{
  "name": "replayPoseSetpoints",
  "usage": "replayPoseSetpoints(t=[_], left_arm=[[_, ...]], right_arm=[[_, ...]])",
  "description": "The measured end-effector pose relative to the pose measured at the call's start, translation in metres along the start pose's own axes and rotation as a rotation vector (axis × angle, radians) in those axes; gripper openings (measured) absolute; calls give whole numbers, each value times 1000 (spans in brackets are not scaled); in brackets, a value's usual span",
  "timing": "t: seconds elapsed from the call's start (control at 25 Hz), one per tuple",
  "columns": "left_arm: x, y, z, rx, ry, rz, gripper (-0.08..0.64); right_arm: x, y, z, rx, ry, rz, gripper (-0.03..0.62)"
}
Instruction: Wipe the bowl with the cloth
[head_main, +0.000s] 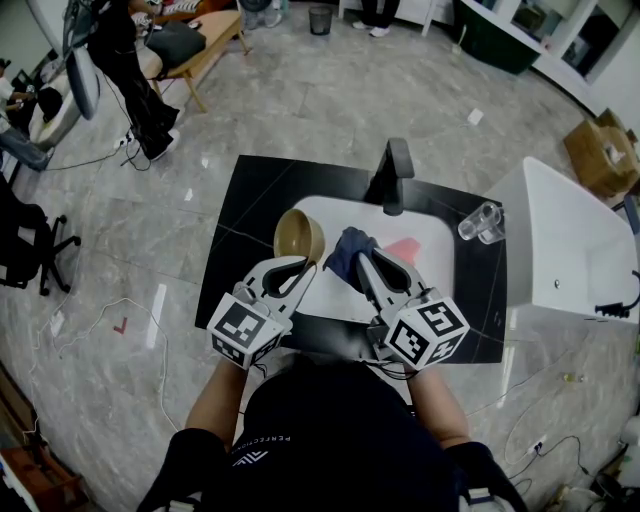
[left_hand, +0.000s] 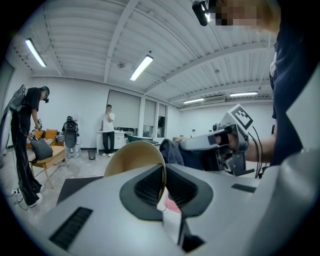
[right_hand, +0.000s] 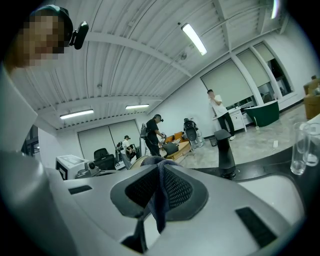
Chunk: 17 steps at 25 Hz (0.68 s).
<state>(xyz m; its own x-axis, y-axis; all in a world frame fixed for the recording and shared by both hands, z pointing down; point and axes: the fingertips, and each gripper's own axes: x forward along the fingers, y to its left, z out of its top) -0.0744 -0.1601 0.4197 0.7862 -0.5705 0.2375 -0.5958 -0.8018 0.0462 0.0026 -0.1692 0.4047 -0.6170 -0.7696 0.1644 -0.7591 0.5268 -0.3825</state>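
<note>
A tan bowl (head_main: 299, 236) is tipped on its side above the white sink (head_main: 425, 232). My left gripper (head_main: 305, 265) is shut on its rim; in the left gripper view the rim (left_hand: 132, 157) runs between the dark pads (left_hand: 150, 185). My right gripper (head_main: 362, 257) is shut on a dark blue cloth (head_main: 348, 250), which bunches right beside the bowl's open side. In the right gripper view the cloth (right_hand: 159, 200) hangs between the jaws, and a sliver of the bowl (right_hand: 137, 161) shows behind it. The left gripper view shows the cloth (left_hand: 172, 151) close to the bowl.
A black faucet (head_main: 392, 175) stands at the sink's far edge. A pink item (head_main: 405, 250) lies in the sink. Clear glasses (head_main: 480, 221) stand on the black counter (head_main: 240, 220) at the right. A white unit (head_main: 570, 240) is further right. People stand in the room behind.
</note>
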Motion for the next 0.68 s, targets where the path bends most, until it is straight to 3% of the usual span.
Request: replayPoseSetpoints(t=[0.68], left_arm=[[-1, 2, 1, -25, -21, 12, 18]], right_arm=[[-1, 0, -1, -57, 7, -25, 58]])
